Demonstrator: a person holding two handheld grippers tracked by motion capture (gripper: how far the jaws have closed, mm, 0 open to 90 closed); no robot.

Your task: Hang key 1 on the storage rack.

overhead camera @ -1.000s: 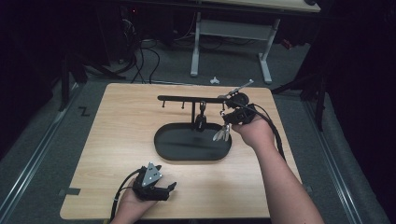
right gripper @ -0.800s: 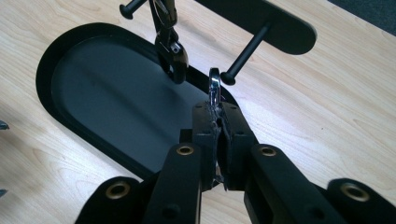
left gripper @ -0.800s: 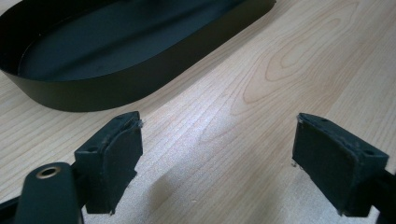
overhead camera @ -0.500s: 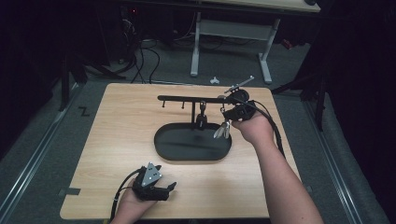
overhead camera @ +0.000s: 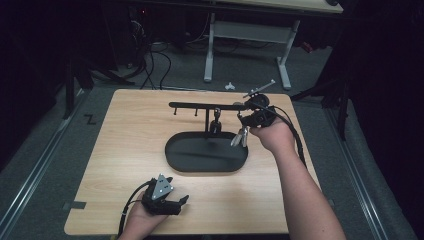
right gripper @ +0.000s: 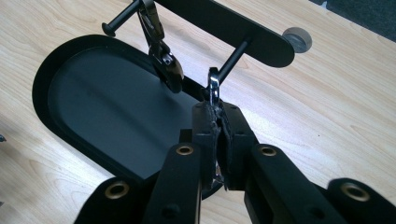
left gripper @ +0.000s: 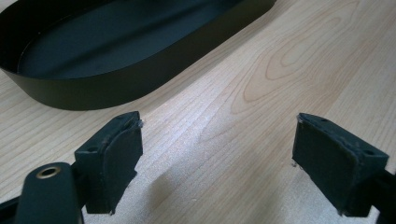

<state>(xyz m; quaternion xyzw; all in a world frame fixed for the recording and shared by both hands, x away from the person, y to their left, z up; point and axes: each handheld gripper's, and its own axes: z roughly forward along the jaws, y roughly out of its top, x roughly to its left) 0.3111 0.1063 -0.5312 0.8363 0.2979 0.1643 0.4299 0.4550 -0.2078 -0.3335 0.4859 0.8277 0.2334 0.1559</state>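
Observation:
A black stand has an oval tray (overhead camera: 206,165) as its base and a horizontal bar (overhead camera: 200,105) with short pegs. My right gripper (overhead camera: 251,120) is at the bar's right end, shut on a silver metal clip (right gripper: 213,87) whose top sits just beside a peg (right gripper: 235,57). Silvery pieces (overhead camera: 241,136) dangle below the gripper over the tray's right rim. A second clip with a dark fob (right gripper: 164,60) hangs from another peg near the post. My left gripper (overhead camera: 172,202) rests near the table's front edge, open (left gripper: 217,135), with bare wood between its pads.
The wooden table (overhead camera: 125,150) has open room to the left of the tray and along the front. A round grommet (right gripper: 297,39) sits in the tabletop behind the bar. Beyond the table are cables on the floor and a white desk frame (overhead camera: 245,35).
My right gripper has shifted slightly up and away toward the bar's right end with the clip still in it. The left gripper has not moved.

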